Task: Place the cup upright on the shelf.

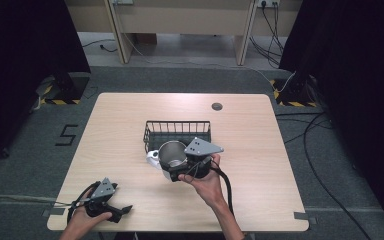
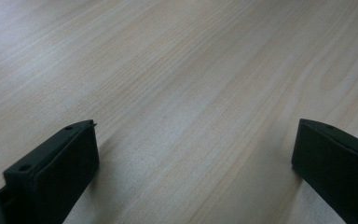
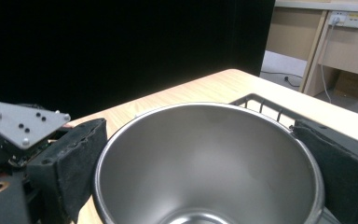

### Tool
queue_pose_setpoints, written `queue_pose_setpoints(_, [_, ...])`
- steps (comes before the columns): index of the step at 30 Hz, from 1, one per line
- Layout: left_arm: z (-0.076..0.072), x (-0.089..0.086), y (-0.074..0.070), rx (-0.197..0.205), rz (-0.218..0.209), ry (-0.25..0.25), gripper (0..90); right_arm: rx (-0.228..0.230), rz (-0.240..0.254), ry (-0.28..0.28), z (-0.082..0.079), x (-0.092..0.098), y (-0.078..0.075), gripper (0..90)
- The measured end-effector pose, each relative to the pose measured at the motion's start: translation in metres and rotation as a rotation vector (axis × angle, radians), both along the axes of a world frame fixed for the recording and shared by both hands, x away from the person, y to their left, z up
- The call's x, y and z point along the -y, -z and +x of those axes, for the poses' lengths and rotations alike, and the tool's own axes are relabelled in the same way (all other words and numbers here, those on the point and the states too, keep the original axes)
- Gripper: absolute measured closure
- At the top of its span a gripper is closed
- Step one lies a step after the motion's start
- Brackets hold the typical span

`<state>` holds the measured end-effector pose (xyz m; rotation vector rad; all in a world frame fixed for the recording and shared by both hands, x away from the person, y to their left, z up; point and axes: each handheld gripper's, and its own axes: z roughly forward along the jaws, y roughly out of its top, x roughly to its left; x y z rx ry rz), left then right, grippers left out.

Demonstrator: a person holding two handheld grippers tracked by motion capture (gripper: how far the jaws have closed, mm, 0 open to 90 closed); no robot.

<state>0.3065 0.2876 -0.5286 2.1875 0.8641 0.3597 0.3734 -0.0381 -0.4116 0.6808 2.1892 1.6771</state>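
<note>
worktop (image 1: pixel 130 120): pale wood-grain top with rounded corners; a small dark round grommet (image 1: pixel 217 106) sits near its far edge.
wire basket (image 1: pixel 177 131): black, rectangular, open-topped, near the middle of the worktop; its rim also appears beyond the cup in the right gripper view.
steel cup (image 1: pixel 173 154): a shiny metal cup with its open mouth upward, just in front of the basket's near side; in the right gripper view its brushed inside and rolled rim sit between the two black jaws.
white object (image 1: pixel 153 157): a small white thing just left of the cup, touching or nearly touching it; what it is cannot be told.
right hand-held gripper (image 1: pixel 180 165): held by the person's right hand (image 1: pixel 205 182) at the cup; its jaws stand wide apart, one on each side of the cup and close against its wall, holding it between them; grey three-cornered plate on top.
left hand-held gripper (image 1: pixel 125 210): held low at the near left corner of the worktop, well apart from the cup and basket; its jaws are spread with nothing but bare wood between them.
left hand (image 1: pixel 82 220): wrapped around the gripper's body at the worktop's near edge.
</note>
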Motion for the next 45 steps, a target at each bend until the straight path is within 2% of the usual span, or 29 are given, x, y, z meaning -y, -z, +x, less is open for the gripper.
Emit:
queue_pose_setpoints(12, [0.000,0.000,0.000,0.000,-0.004,-0.002,0.0,0.000,-0.023,0.015,0.020,0.002,-0.023,6.2])
queue_pose_setpoints(23, [0.000,0.000,0.000,-0.001,-0.003,-0.002,0.0,0.006,-0.004,0.041,0.046,0.005,-0.042,6.2])
queue_pose_setpoints(24, [0.000,0.000,0.000,0.000,-0.003,-0.002,0.0,0.003,0.004,0.046,0.053,0.006,-0.045,6.2])
queue_pose_setpoints(27, [0.000,0.000,0.000,0.000,-0.003,-0.002,0.0,-0.001,0.010,0.048,0.060,0.006,-0.048,6.3])
queue_pose_setpoints(35, [0.000,0.000,0.000,0.000,-0.001,-0.002,0.0,0.000,-0.011,0.070,0.077,0.006,-0.052,6.3])
queue_pose_setpoints(45, [0.000,0.000,0.000,0.000,-0.002,-0.002,0.0,-0.017,-0.011,0.090,0.101,0.007,-0.046,6.3])
